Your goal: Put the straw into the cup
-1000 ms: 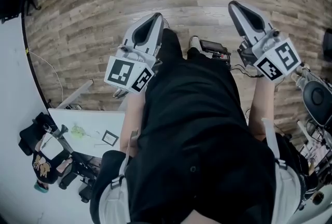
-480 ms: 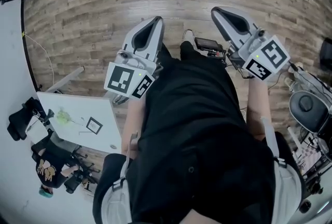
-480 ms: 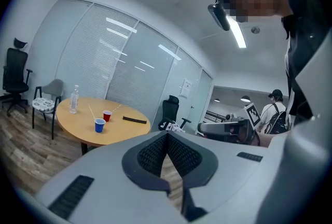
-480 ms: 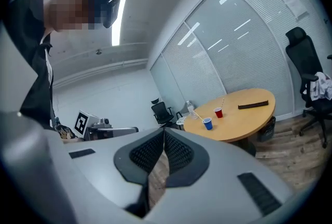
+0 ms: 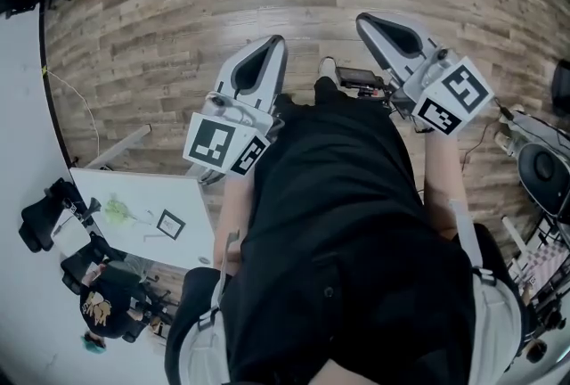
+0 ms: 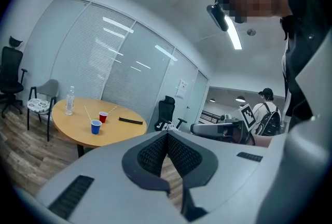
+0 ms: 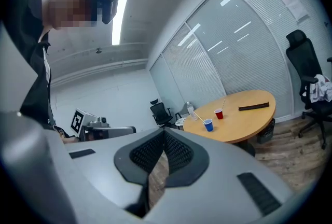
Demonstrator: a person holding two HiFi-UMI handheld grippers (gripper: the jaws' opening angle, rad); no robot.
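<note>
- Two grippers, both closed. The left gripper [image 6: 167, 137] has its ribbed pads [image 6: 153, 155] meeting at the tips with nothing between them. Only floor shows through the gap lower down.
- The right gripper [image 7: 165, 134] stands the same way, its pads together at the tips and empty.
- In the head view the two are held out side by side in front of the person's [image 5: 347, 232] dark-clothed body. They are apart from each other and above the wood floor [image 5: 160, 18].
- Well ahead of both claws stands a round wooden table [image 6: 111, 134], and neither claw is near it.
- On that table a blue cup [image 6: 96, 126] sits toward the near edge, with a red cup [image 6: 103, 117] just behind it.
- A pale straw [image 6: 87, 113] slants up to the left at the blue cup. Whether its foot is inside the cup is too small to tell.
- A second straw [image 6: 112, 109] shows as a thin line just right of the red cup, and its footing is equally unclear.
- A clear bottle [image 6: 69, 101] stands at the table's left side, and a dark flat bar [image 6: 130, 121] lies toward its right.
</note>
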